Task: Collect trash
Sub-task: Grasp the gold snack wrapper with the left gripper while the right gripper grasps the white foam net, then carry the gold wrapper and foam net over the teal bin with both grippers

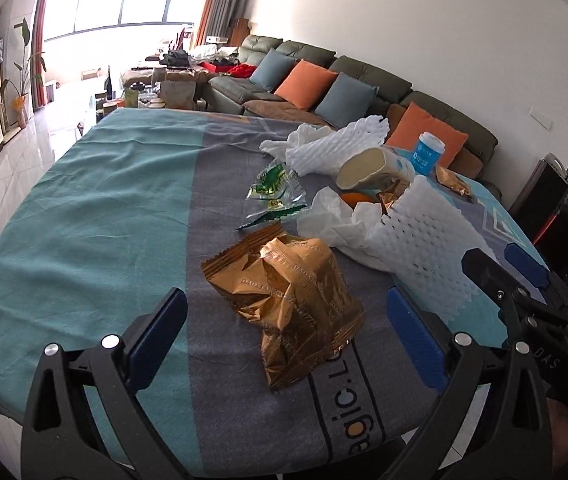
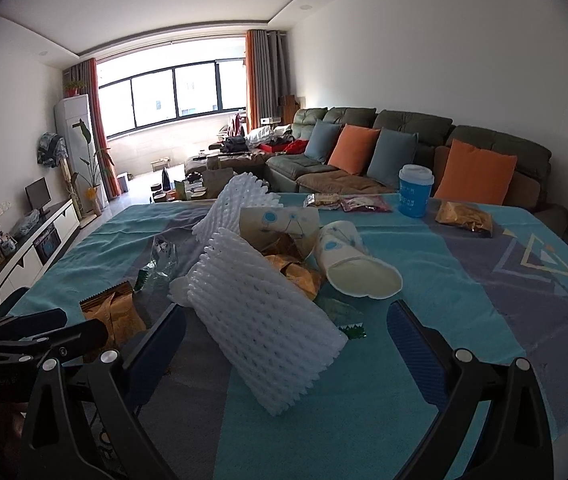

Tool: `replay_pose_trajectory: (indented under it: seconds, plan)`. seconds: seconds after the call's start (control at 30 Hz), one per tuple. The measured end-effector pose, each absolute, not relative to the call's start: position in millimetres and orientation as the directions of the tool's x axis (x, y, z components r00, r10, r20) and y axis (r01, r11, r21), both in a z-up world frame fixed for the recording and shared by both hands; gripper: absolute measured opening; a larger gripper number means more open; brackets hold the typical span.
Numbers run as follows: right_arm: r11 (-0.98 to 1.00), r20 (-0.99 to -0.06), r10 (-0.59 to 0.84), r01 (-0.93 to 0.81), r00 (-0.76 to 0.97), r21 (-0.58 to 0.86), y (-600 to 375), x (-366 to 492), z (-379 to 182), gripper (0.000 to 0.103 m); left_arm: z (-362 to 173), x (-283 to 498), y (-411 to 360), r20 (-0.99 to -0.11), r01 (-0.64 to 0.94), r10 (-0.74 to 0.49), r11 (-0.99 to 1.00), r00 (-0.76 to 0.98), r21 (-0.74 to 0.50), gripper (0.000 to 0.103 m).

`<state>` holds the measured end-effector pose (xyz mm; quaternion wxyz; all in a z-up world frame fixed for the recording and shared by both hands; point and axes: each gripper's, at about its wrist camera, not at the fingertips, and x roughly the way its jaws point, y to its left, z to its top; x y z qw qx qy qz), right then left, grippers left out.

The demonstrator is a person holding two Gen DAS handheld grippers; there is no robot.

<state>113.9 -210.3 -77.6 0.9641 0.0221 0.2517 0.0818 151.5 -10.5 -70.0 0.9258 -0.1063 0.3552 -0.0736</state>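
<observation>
Living room noted: a long green sofa (image 2: 384,136) with orange and blue cushions stands along the wall behind the table (image 1: 83,208), which wears a teal and grey cloth.

Trash lies gathered toward the table's right half, as seen in my left view. Largest item: a white foam net sleeve (image 2: 259,320), lying near the front edge, directly between the spread fingers of my right gripper (image 2: 287,344) — jaws wide, nothing gripped, no contact visible. A second foam net (image 2: 235,204) sits farther back, toward the middle of the table. Beside it lie two crushed paper cups, one (image 2: 279,224) touching that far net, the other (image 2: 356,268) on its side with the mouth facing the front edge.

A crumpled gold wrapper (image 1: 292,292) rests close to the front edge, between the fingers of my left gripper (image 1: 288,344) — jaws wide apart, holding nothing; I cannot tell whether the tips touch the cloth. White crumpled paper (image 1: 336,220) lies just behind the wrapper, against the near foam net. A clear wrapper with green print (image 1: 273,196) lies flat nearer the table's middle.

Toward the far edge stand a blue cup with a white lid (image 2: 415,190), upright, with another gold packet (image 2: 464,216) just to its right and two flat snack packets (image 2: 348,202) to its left.
</observation>
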Motion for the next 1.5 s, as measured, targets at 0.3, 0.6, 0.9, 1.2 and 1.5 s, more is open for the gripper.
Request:
replay_pose_trajectory:
  seconds: [0.3, 0.6, 0.9, 1.2, 1.5]
  plan:
    - [0.974, -0.526, 0.225, -0.184, 0.82, 0.129, -210, 123, -89, 0.079, -85, 164, -17, -0.683, 0.048, -0.222, 0.963, 0.696, -0.265, 0.098]
    - [0.963, -0.545, 0.269, -0.218, 0.794, 0.158, -208, 118, -95, 0.046, -93, 167, -17, -0.683, 0.04, -0.215, 0.964, 0.698, -0.263, 0.091]
    - [0.953, -0.53, 0.303, -0.254, 0.792, 0.165, -206, 108, -87, 0.012, -94, 167, -24, -0.673, 0.083, -0.225, 0.968, 0.705, -0.237, 0.049]
    - [0.939, -0.462, 0.343, -0.309, 0.818, 0.15, -195, 88, -68, 0.01, -83, 152, -10, -0.623, 0.076, -0.227, 0.963, 0.749, -0.259, 0.033]
    - [0.92, -0.409, 0.39, -0.37, 0.825, 0.129, -175, 75, -48, 0.01, -53, 124, 25, -0.532, 0.029, -0.191, 0.954, 0.825, -0.298, 0.031]
